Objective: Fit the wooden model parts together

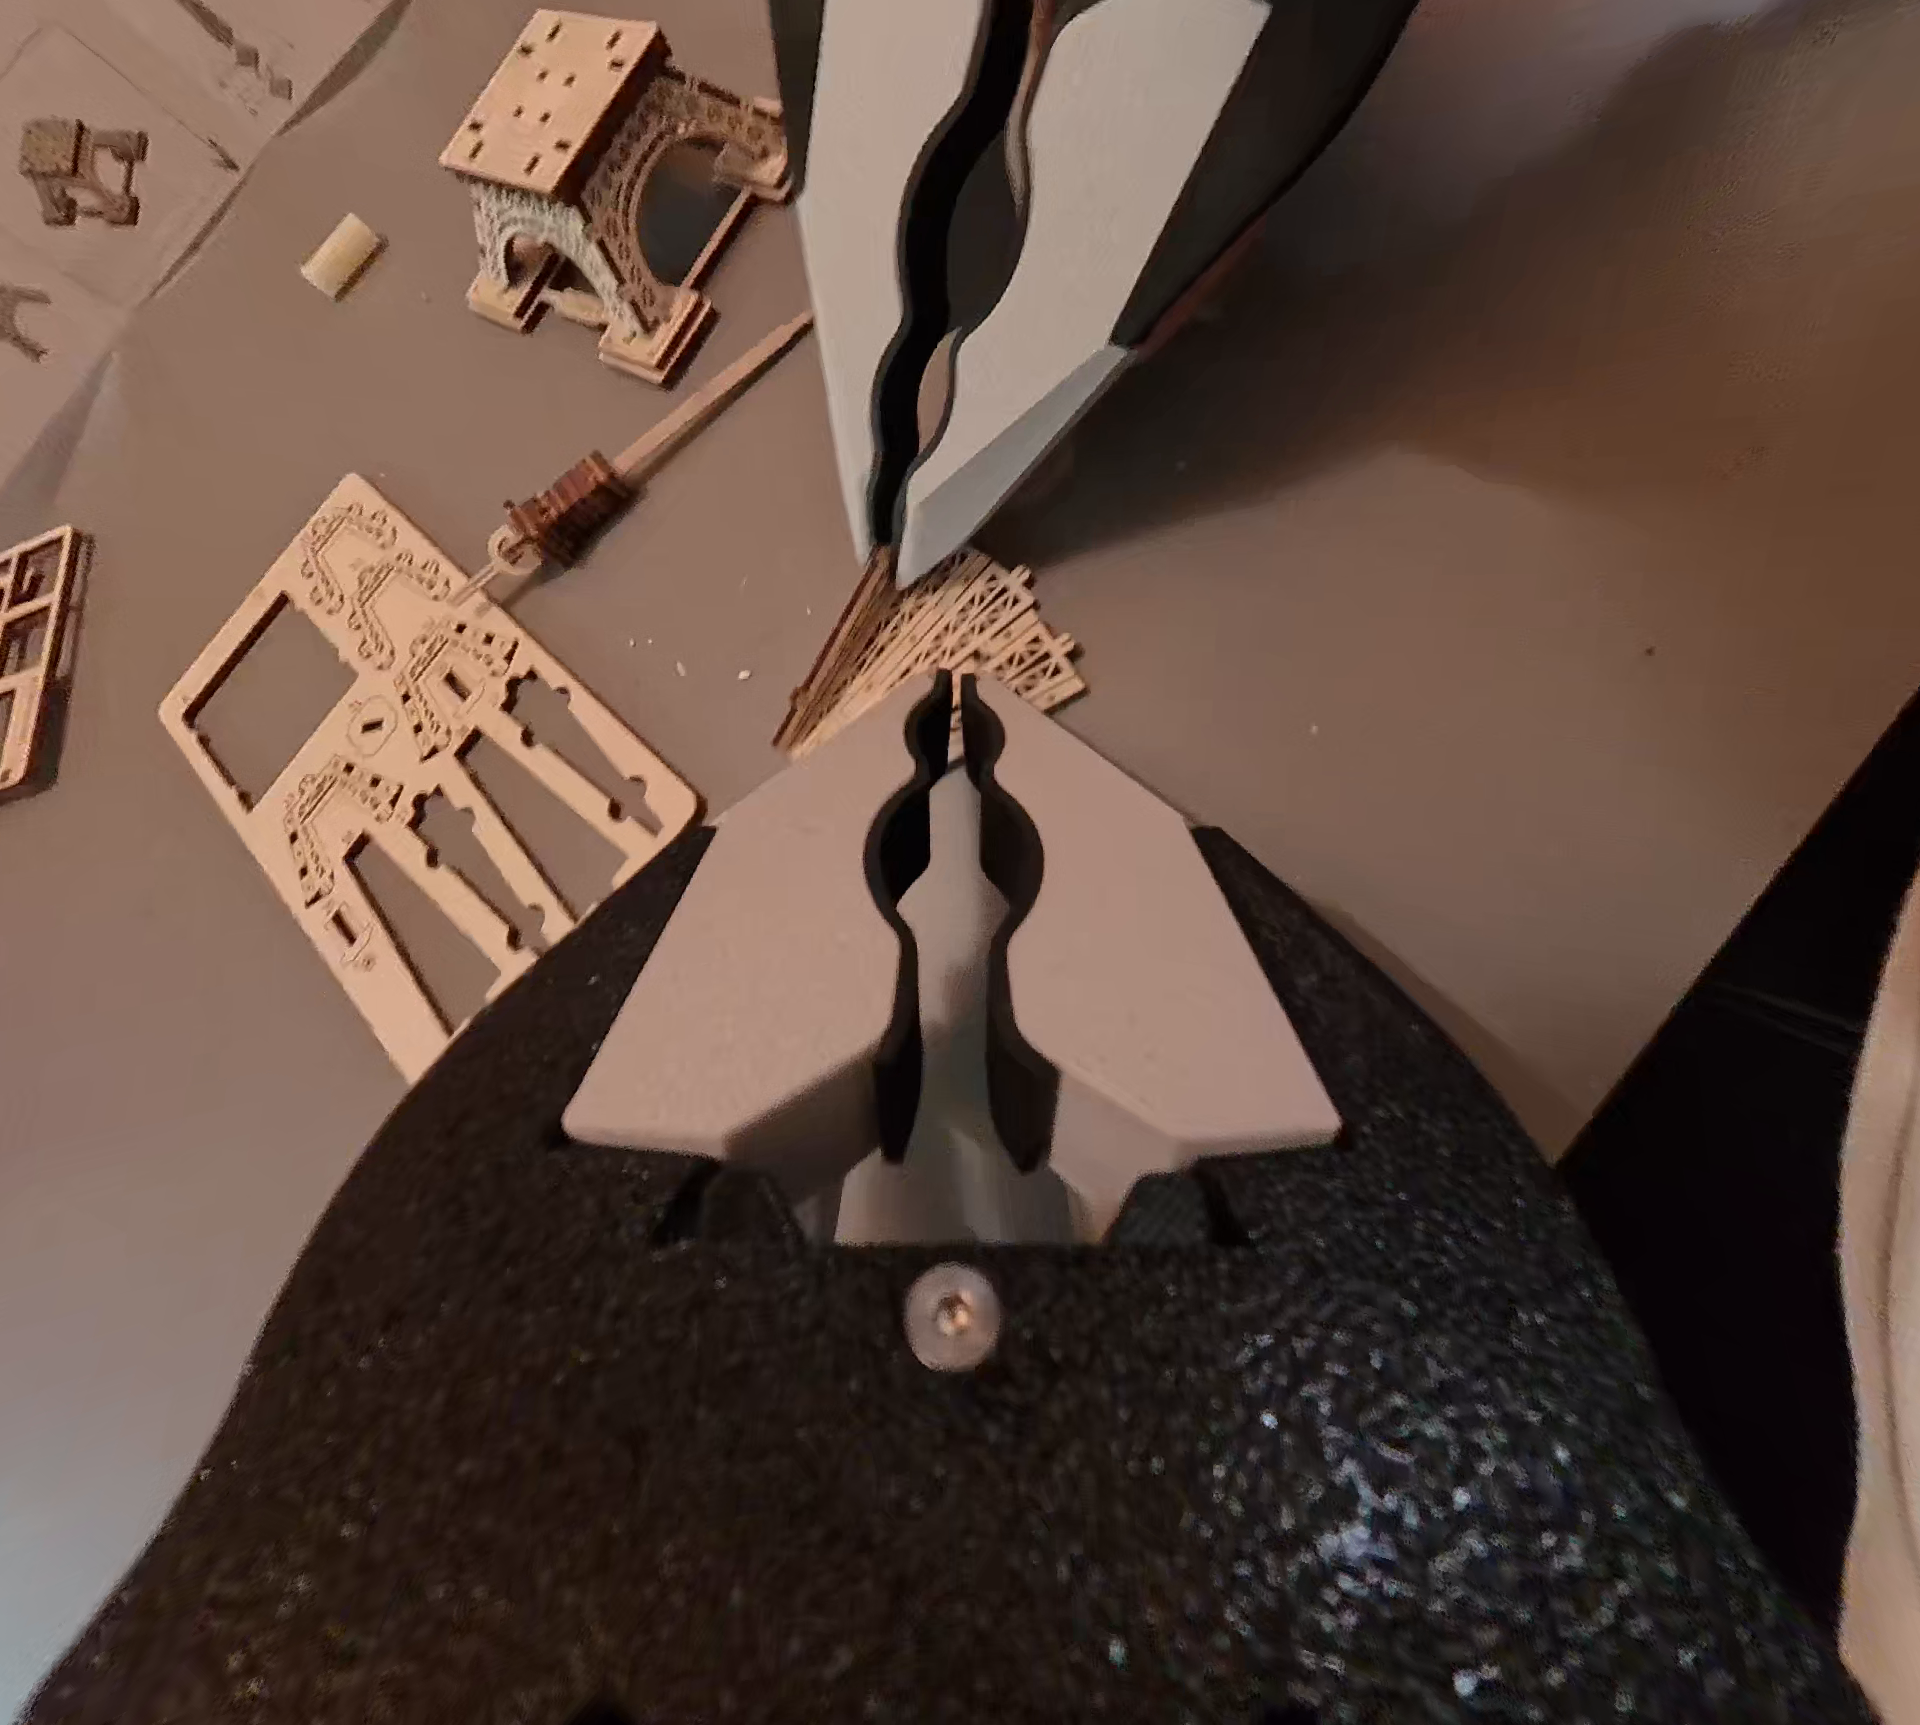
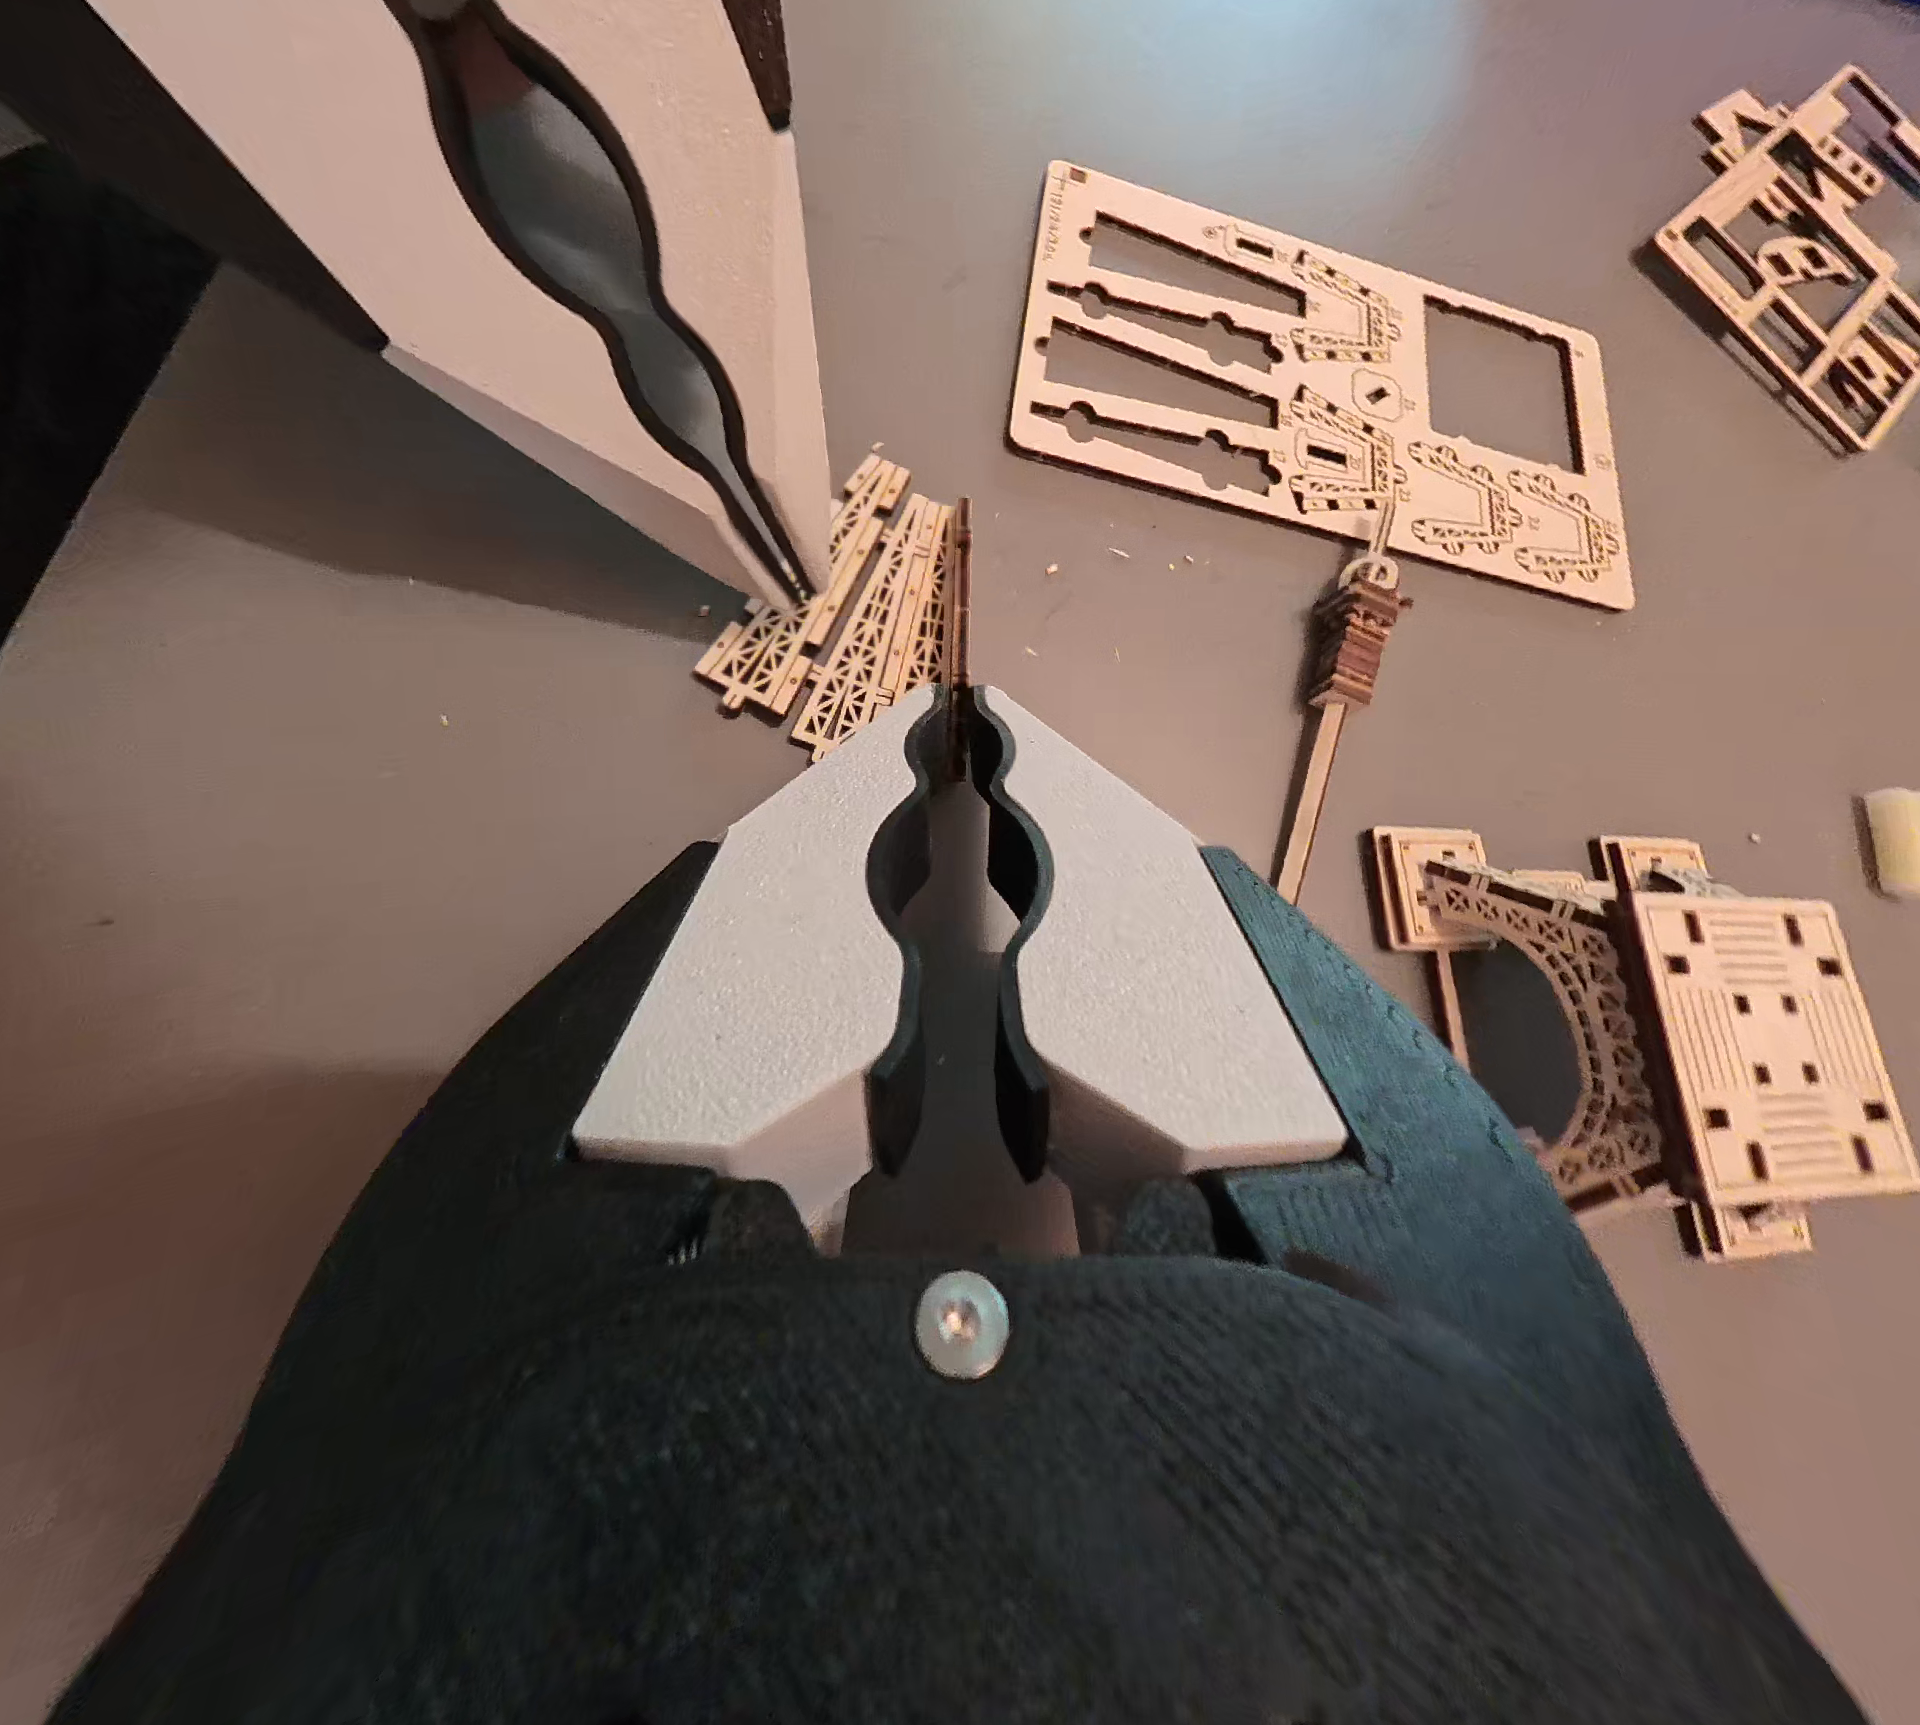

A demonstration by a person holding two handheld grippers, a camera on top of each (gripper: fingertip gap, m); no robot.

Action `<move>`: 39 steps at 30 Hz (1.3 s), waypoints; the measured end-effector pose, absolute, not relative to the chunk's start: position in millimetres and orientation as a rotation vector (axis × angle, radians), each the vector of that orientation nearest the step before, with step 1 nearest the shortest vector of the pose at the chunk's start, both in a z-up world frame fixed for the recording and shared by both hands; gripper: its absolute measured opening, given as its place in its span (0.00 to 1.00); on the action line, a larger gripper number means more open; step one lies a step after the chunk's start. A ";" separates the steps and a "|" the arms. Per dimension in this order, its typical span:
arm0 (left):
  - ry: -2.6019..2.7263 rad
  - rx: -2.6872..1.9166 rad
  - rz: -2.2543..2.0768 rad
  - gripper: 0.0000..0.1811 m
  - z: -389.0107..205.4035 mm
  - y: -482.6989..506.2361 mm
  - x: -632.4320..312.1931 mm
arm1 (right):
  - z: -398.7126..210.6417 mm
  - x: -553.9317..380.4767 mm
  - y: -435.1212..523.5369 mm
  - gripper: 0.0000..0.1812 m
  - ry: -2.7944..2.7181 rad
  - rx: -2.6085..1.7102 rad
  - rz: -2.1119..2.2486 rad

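Your left gripper [image 1: 954, 688] is pressing its nearly closed jaws down on the flat lattice pieces [image 1: 966, 636] lying on the grey tabletop [image 1: 1455, 636], though you cannot tell if it is really pinching them. Your right gripper [image 2: 964, 699] is squeezing its jaws tight on one thin lattice strip [image 2: 964, 595], holding it on edge right beside those flat pieces. Farther off, the arched tower base [image 2: 1662, 1031], the pointed spire [image 2: 1351, 636] and the cut-out wooden sheet [image 2: 1320, 387] are sitting on the tabletop.

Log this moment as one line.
left tongs: shut, tips at flat lattice panels | right tongs: shut on on-edge lattice panel
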State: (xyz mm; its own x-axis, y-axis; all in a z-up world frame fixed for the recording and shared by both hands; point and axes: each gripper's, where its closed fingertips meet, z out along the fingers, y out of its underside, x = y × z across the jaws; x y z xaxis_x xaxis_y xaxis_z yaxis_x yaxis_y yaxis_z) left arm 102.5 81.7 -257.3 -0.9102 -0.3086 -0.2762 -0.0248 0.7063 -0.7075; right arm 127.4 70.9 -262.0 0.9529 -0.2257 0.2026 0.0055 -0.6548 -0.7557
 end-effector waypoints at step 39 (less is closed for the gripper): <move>2.592 -0.350 -1.223 0.07 -254.2 72.8 109.3 | -261.9 129.7 69.6 0.01 0.272 -2.261 -0.449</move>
